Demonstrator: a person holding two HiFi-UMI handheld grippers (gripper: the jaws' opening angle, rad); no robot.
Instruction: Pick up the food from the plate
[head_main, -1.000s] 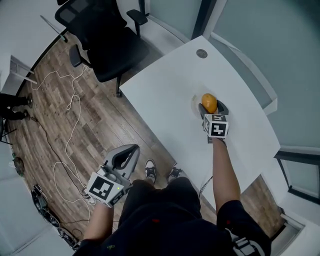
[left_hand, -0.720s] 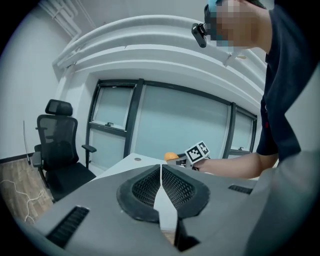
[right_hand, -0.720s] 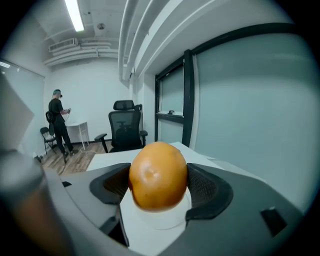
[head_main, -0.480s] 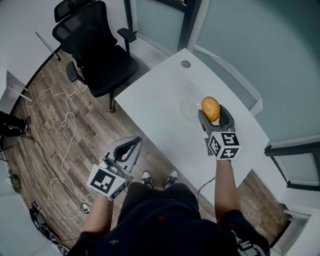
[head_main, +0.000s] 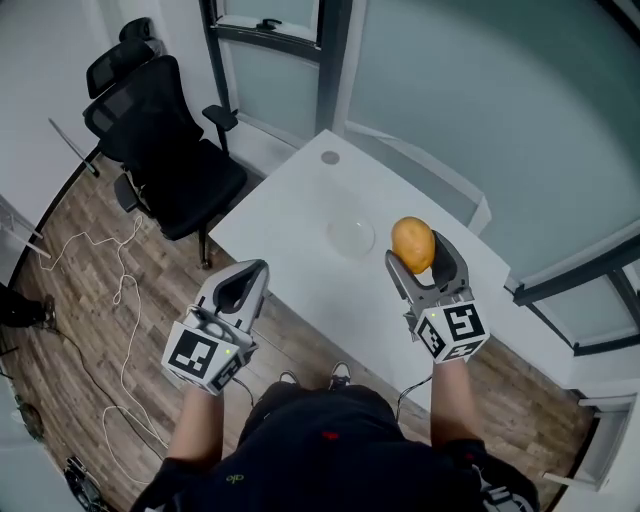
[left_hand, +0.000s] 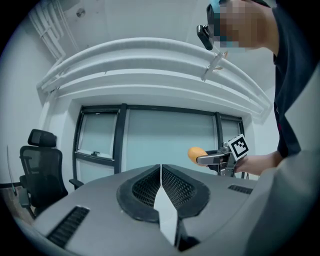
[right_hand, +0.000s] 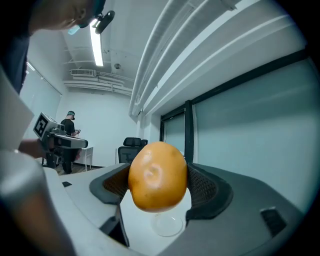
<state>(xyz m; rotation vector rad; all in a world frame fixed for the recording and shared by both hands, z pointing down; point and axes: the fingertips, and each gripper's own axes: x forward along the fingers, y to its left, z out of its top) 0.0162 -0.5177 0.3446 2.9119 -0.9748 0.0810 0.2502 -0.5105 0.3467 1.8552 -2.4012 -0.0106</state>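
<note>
My right gripper (head_main: 422, 258) is shut on an orange-yellow round food item (head_main: 412, 243), held in the air well above the white table (head_main: 300, 230). In the right gripper view the food (right_hand: 157, 176) fills the gap between the two black jaws. The clear glass plate (head_main: 351, 236) lies bare on the table, to the left of and below the food; it also shows under the food as the plate (right_hand: 167, 225). My left gripper (head_main: 242, 283) is shut with nothing in it, held off the table's near edge. The left gripper view shows the food (left_hand: 196, 154) in the distance.
A black office chair (head_main: 160, 150) stands left of the table. White cables (head_main: 110, 300) trail on the wood floor. A round grommet (head_main: 329, 158) sits at the table's far end. Glass wall panels run behind the table. A person (right_hand: 67, 135) stands far off in the room.
My right gripper has lifted the food up off the plate and toward me. The left gripper rose a little. The head view has tilted, so the table sits lower in it.
</note>
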